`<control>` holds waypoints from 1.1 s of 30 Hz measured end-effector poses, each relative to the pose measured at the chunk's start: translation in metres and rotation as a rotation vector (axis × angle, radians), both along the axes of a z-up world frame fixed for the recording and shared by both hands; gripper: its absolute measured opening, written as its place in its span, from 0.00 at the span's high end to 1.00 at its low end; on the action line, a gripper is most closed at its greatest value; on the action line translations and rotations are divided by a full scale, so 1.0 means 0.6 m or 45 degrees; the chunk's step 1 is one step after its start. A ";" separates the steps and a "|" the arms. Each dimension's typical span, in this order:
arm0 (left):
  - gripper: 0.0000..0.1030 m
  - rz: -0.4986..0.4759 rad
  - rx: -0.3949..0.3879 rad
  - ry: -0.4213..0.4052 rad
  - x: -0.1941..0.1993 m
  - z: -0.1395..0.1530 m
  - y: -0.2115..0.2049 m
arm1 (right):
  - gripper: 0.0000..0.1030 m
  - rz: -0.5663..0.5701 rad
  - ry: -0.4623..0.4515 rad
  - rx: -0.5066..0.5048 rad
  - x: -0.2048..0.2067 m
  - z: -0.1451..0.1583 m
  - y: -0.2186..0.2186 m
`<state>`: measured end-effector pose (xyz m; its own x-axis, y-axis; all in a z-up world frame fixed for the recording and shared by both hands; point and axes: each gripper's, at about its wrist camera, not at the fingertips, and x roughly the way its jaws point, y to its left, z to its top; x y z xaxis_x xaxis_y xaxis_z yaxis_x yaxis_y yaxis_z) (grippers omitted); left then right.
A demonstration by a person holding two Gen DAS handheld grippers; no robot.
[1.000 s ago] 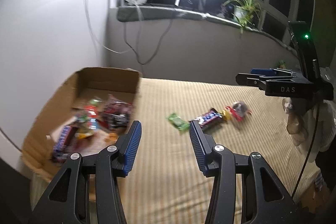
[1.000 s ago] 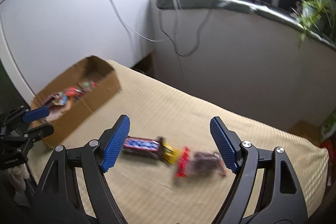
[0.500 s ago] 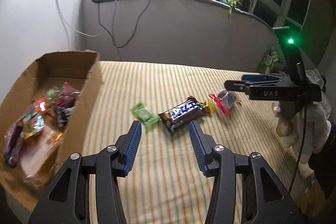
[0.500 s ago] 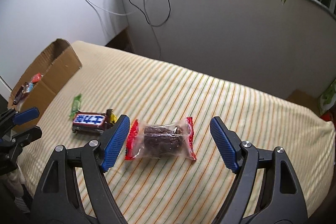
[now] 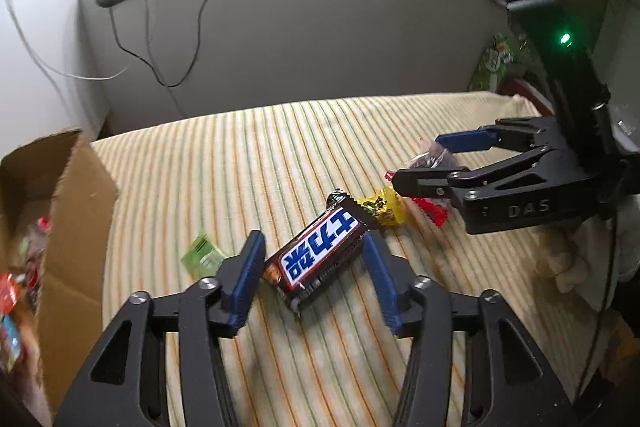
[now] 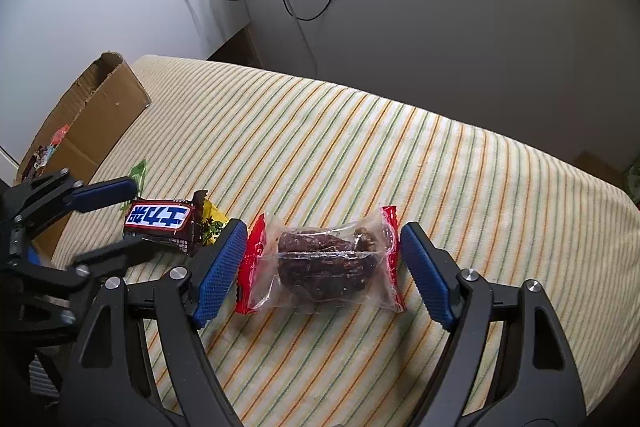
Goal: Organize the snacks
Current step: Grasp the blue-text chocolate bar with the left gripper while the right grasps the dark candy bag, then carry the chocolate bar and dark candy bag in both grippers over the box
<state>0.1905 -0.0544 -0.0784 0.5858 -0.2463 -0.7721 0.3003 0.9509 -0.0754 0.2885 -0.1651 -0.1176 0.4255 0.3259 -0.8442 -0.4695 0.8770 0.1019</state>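
Striped yellow-and-green cloth (image 6: 360,131) covers the table, and the loose snacks lie on it in a short row so each hand can take its own. My left gripper (image 5: 314,259) straddles the brown chocolate bar with the blue-and-white label (image 5: 318,257); its jaws have just been opening, and the bar sits between the blue pads (image 5: 250,269) without being pinched yet, as far as I can see. My right gripper (image 6: 320,261) stands wide around the clear packet with red ends holding a dark brown cake (image 6: 324,263), with a gap on both sides, so nothing is held there either. Between the two lies a small yellow wrapped sweet (image 5: 384,207), touching the bar's end, and a flat green sachet (image 5: 200,253) lies just beside my left finger. I judge both grippers are lined up to close along the short width of their snacks, where the wrappers give a firm hold. At the table's left end, the open brown cardboard box (image 5: 76,211) already holds several wrapped snacks, so I judge these go there next.
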 end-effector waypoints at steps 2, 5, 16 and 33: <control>0.47 -0.026 0.025 -0.001 0.004 -0.008 -0.006 | 0.21 0.007 -0.003 0.000 -0.001 -0.001 0.000; 0.47 -0.037 0.037 0.010 0.007 -0.016 -0.009 | 0.21 0.022 -0.011 -0.007 0.000 -0.005 0.004; 0.74 -0.040 0.061 0.029 0.017 -0.021 -0.022 | 0.31 0.039 0.003 -0.013 -0.005 -0.007 0.000; 0.74 0.022 -0.029 -0.016 -0.020 0.005 -0.006 | 0.43 -0.013 -0.019 0.024 -0.030 0.017 -0.033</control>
<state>0.1785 -0.0578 -0.0753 0.6001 -0.2533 -0.7588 0.2847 0.9541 -0.0934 0.2704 -0.1847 -0.1076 0.4415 0.3371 -0.8315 -0.4618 0.8799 0.1116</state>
